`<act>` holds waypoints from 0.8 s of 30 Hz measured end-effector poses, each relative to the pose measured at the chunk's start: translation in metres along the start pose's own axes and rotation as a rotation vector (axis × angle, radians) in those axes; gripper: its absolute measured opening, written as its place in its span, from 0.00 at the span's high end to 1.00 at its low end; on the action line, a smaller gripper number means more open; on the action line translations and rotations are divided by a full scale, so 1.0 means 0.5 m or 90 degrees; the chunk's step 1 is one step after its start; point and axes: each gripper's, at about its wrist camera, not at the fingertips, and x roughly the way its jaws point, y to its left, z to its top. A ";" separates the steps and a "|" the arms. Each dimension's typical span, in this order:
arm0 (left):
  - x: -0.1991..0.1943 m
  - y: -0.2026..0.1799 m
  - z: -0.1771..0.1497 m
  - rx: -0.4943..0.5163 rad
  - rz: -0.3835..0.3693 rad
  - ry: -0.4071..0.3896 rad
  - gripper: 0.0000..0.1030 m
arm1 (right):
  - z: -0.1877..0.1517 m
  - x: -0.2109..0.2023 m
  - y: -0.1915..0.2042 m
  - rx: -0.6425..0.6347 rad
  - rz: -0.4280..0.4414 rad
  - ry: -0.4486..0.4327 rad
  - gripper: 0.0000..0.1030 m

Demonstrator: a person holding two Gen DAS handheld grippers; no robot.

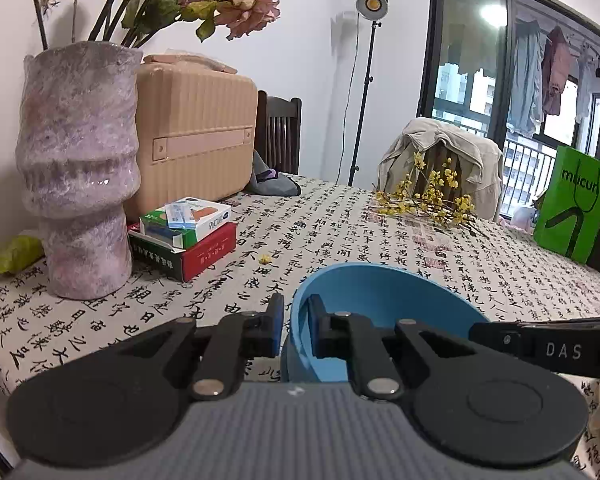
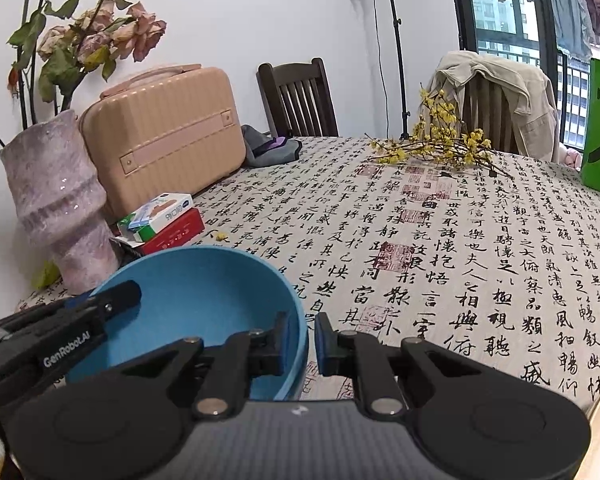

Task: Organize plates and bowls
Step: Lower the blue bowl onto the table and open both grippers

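A blue bowl [image 1: 384,304] is held between both grippers just above the calligraphy tablecloth [image 1: 340,224]. My left gripper [image 1: 295,322] is shut on the bowl's left rim, one pad outside the wall and one inside. In the right wrist view the same blue bowl [image 2: 196,296] fills the lower left, and my right gripper [image 2: 302,340] is shut on its right rim in the same way. The other gripper's black fingers [image 2: 112,300] reach over the far rim there. No plates are in view.
A mottled pink vase [image 1: 76,168] with dried flowers stands at the left, a beige case [image 1: 196,136] behind it, stacked small boxes [image 1: 188,236] beside it. Yellow flower twigs [image 1: 424,196] and a green bag [image 1: 572,208] lie farther right. Two chairs stand behind the table.
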 end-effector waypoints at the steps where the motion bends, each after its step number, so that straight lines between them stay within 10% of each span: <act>1: 0.000 -0.001 -0.001 0.004 -0.002 -0.001 0.90 | 0.000 -0.001 0.000 0.000 0.000 -0.002 0.87; 19: 0.006 0.005 -0.011 0.012 -0.010 0.001 0.86 | 0.002 -0.016 -0.010 0.015 0.011 -0.013 0.84; 24: -0.002 0.022 -0.001 -0.019 -0.017 -0.005 0.52 | 0.006 -0.028 -0.024 0.037 0.028 -0.028 0.79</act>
